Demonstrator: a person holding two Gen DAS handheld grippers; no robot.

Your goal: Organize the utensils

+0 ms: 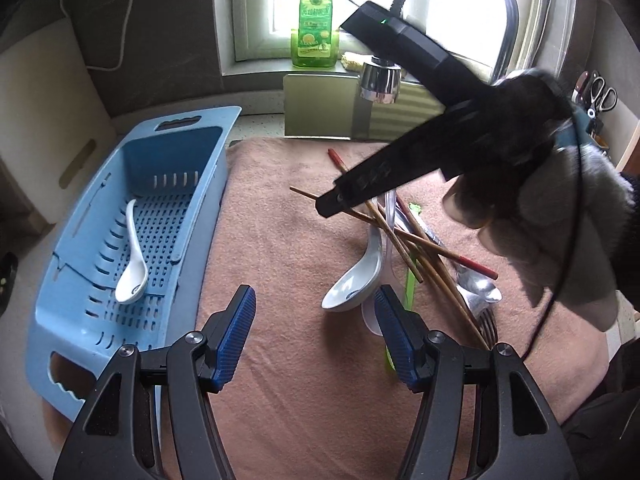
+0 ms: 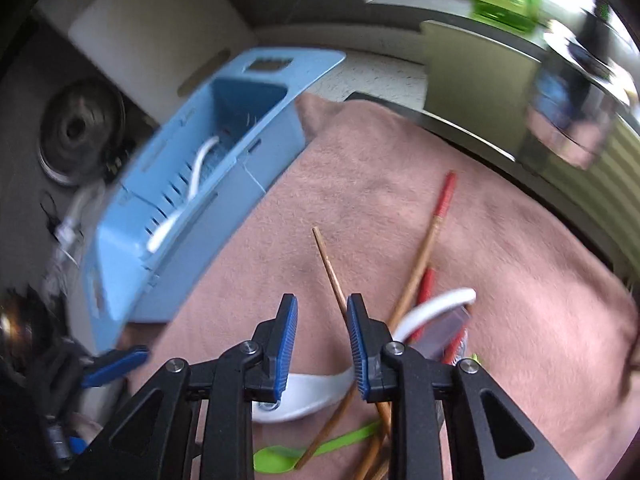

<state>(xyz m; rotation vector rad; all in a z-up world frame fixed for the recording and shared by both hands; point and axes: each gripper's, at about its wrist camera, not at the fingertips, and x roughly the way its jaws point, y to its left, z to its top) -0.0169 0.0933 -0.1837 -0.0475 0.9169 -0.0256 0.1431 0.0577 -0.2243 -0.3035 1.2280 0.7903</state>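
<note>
Sorting from pink towel (image 1: 280, 240) into blue slotted plastic basket (image 1: 100, 280). White ceramic spoon (image 1: 352, 276) lies in the pile: rigid, glossy, chippable; take the handle. Thin wooden chopsticks (image 2: 332, 272): light, roll. Left gripper (image 1: 316, 300) spread, empty; right gripper (image 2: 322, 312) narrowed, pinching nothing.

The left wrist view looks steeply down from above the pink towel (image 1: 304, 360), facing the window (image 1: 360, 4), with the blue drainer basket (image 1: 60, 292) at its left. The right wrist view sits closer and lower over the utensil pile (image 2: 400, 320), tilted and blurred. Both share towel, basket and pile.
</note>
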